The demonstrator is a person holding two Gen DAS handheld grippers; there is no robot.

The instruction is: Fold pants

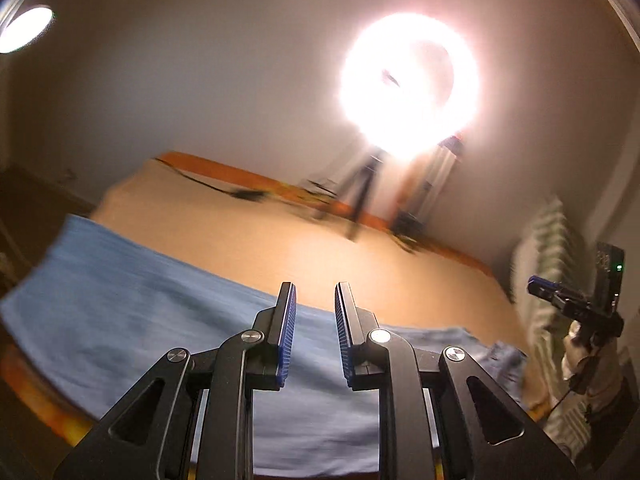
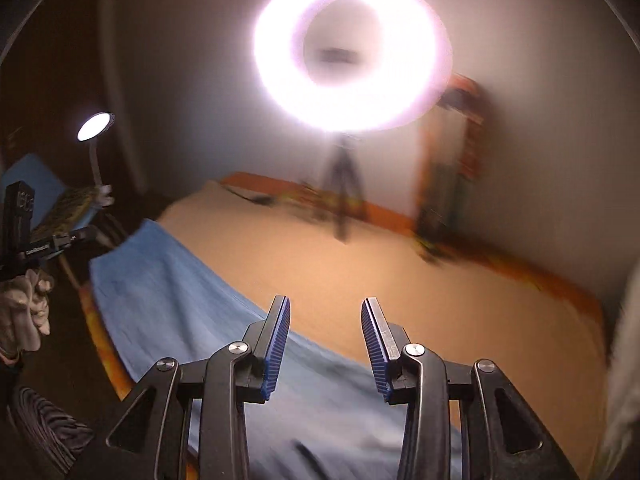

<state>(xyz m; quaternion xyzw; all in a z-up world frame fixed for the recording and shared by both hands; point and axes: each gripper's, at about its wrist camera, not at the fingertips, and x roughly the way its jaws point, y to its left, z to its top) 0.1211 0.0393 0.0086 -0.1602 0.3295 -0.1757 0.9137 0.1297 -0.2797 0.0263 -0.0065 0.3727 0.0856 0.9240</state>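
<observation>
above the bed, both claws hang empty over the flat blue cotton pants (image 1: pixel 132 300).
left claw (image 1: pixel 316 336) narrowly apart, right claw (image 2: pixel 325 344) wider apart, nothing between either pair; the pants lie on the tan-sheeted bed (image 1: pixel 320 256). risk: reaching down through this blur, a claw could pinch sheet with cloth or catch one layer only. waistband, hems and near edge are cut off; the glaring ring light (image 2: pixel 352 52) washes out detail.

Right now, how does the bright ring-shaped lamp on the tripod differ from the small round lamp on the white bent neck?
The ring-shaped lamp is a hollow circle; the small round lamp is a filled disc. The ring looks much larger and brighter. The ring stands on a dark tripod beyond the bed; the disc sits at the left on a white neck. Both are switched on.
</observation>
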